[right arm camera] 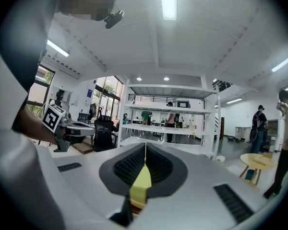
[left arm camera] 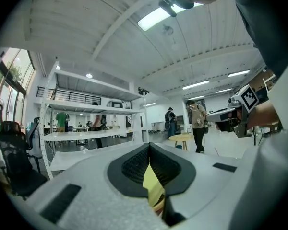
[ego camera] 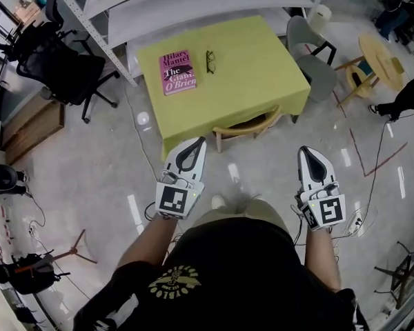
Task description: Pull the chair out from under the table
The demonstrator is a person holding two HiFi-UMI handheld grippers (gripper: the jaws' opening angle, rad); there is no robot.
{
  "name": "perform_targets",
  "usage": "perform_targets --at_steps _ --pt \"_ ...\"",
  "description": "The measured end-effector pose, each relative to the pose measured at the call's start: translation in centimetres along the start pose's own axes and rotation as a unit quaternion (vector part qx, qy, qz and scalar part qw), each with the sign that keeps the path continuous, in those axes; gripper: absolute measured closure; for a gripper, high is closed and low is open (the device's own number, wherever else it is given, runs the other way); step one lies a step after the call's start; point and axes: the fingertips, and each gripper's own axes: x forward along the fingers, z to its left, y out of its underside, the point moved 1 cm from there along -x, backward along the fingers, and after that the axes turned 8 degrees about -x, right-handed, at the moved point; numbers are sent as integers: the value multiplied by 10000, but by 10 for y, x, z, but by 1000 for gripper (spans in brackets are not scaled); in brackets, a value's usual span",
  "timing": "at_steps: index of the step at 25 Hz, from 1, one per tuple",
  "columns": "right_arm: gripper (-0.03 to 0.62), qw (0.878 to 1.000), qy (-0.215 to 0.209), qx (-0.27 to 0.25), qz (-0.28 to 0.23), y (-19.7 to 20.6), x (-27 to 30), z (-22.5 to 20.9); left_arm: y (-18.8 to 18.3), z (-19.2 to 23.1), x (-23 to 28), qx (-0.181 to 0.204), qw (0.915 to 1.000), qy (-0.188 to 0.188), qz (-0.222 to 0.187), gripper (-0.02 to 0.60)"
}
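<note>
Approach: left gripper (ego camera: 195, 143) and right gripper (ego camera: 308, 152) closed, empty, short of chair (ego camera: 247, 125) tucked under table (ego camera: 262, 61), centre frame. Next: open, grab backrest.

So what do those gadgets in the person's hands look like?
The left gripper and right gripper are white, tapering shells with black ribbed pads. Each carries a cube with black-and-white square markers. The person wears a black short-sleeved T-shirt with a yellow emblem.

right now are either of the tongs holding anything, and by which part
Nothing is held. Both the left tongs and the right tongs are shut and empty, short of the wooden chair under the table.
</note>
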Motion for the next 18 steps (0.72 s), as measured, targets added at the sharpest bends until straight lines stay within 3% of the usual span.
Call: perform_targets --at_steps 6,18 --pt "583 9998 29 -100 -148 -2 4 -17 -2 -3 15 104 9999 79 10 572" --pt "582 9979 -610 -143 -178 19 79 -68 4 24 72 114 9984 -488 266 572"
